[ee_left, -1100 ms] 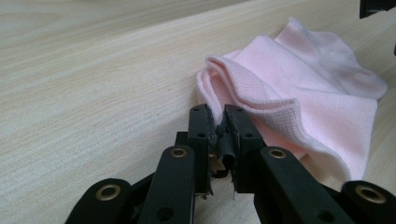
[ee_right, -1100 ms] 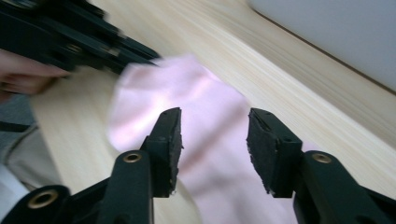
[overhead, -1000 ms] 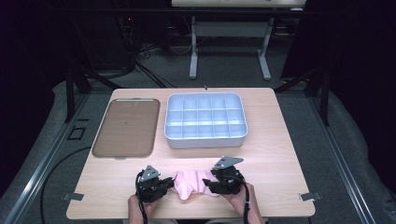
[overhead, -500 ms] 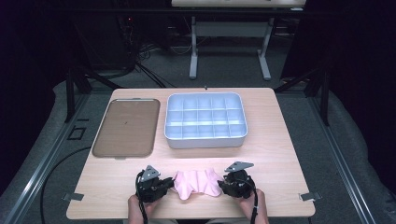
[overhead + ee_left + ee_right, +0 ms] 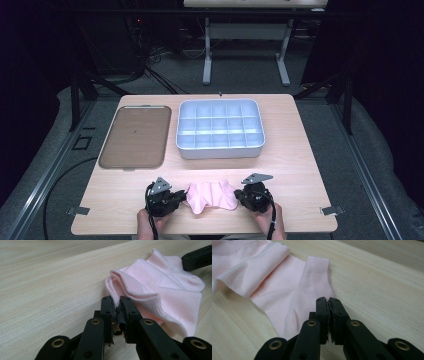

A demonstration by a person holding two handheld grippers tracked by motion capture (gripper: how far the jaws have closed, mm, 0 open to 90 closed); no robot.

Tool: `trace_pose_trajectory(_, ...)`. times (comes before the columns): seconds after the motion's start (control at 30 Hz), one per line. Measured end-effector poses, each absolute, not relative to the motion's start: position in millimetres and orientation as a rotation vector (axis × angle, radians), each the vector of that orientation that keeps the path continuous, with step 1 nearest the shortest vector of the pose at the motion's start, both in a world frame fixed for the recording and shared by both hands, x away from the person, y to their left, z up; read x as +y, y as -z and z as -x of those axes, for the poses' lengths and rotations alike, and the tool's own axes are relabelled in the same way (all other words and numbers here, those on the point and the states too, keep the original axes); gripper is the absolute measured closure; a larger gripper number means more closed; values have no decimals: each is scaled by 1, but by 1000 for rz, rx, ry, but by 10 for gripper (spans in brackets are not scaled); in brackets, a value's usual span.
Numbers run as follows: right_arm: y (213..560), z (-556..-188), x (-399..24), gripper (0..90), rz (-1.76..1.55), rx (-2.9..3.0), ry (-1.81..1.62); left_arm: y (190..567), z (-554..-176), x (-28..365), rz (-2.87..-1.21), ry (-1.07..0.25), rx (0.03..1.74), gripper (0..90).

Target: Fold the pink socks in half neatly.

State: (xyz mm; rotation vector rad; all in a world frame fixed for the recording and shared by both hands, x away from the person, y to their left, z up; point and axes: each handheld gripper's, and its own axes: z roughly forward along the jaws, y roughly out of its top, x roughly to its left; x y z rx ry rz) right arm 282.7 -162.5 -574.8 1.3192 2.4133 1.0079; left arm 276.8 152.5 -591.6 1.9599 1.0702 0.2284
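Looking down from the high view, a pink sock (image 5: pixel 211 196) lies spread on the near edge of the wooden table (image 5: pixel 300 165), stretched between the left gripper (image 5: pixel 176 199) and the right gripper (image 5: pixel 246 196), each at one end of it. Holding both ends this way looks like a means to pull the fabric flat or lift it evenly. Beyond it sit a white compartment tray (image 5: pixel 220 128), its cells empty, and a flat brown tray (image 5: pixel 134 136) to its left; both stand well apart from the sock, and nothing lies between them and it.

Along the left gripper (image 5: pixel 117 305) in its own view, the jaws are pressed nearly together, with a scrap of dark padding showing in the slit and the folded, ribbed cuff of the sock (image 5: pixel 160 287) right at their tips. I judge they pinch the cuff edge, though the contact itself is hidden behind the jaws. The other gripper's black jaw (image 5: pixel 197 257) touches the sock's far end at the upper right.

Along the right gripper (image 5: pixel 328 302) in its view, the jaws are closed tight against each other at the hem of the sock (image 5: pixel 284 287). Whether cloth is caught between them I cannot tell; the edge meets the tips. Bare table (image 5: pixel 382 282) surrounds it, so nothing obstructs a lift.
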Motion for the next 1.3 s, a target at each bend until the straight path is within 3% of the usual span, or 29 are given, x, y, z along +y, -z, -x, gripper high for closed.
trace_pose_trajectory(0.5,541,-278,-165,878,-1238,2503,-1109,592,-277,152,-1962,-231,1069,810)
trace_pose_trajectory(0.67,541,-281,-147,879,-1118,2474,-1307,592,-277,152,-1960,-229,1070,811)
trace_pose_trajectory(1.07,512,-289,-99,878,-968,2516,-1099,592,-277,153,-1959,-218,1071,811)
trace_pose_trajectory(1.3,513,-292,-61,878,-853,2592,-1037,592,-277,153,-1959,-218,1071,811)
